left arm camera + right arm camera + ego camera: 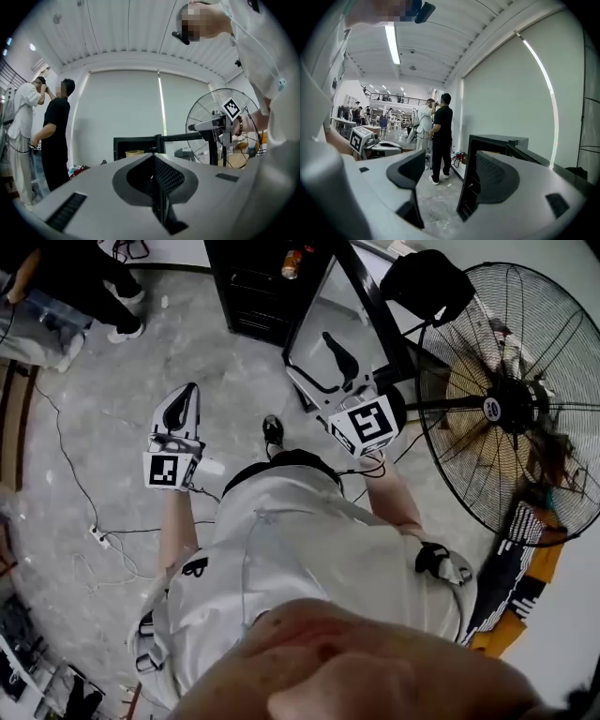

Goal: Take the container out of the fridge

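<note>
A small black fridge (251,289) stands on the floor ahead, its glass door (330,307) swung open to the right. An orange container (292,262) shows on a shelf inside; in the left gripper view a yellowish container (134,153) sits in the open fridge (138,143). My left gripper (191,390) is shut and empty, well short of the fridge. My right gripper (314,354) is open and empty in front of the door. The left gripper's (153,158) jaws are pressed together. The right gripper's (450,164) jaws stand wide apart, facing the fridge side (469,183).
A large floor fan (506,399) stands close on the right. Two people (47,136) stand left of the fridge, their feet (112,320) near it. Cables and a power strip (98,536) lie on the floor at left.
</note>
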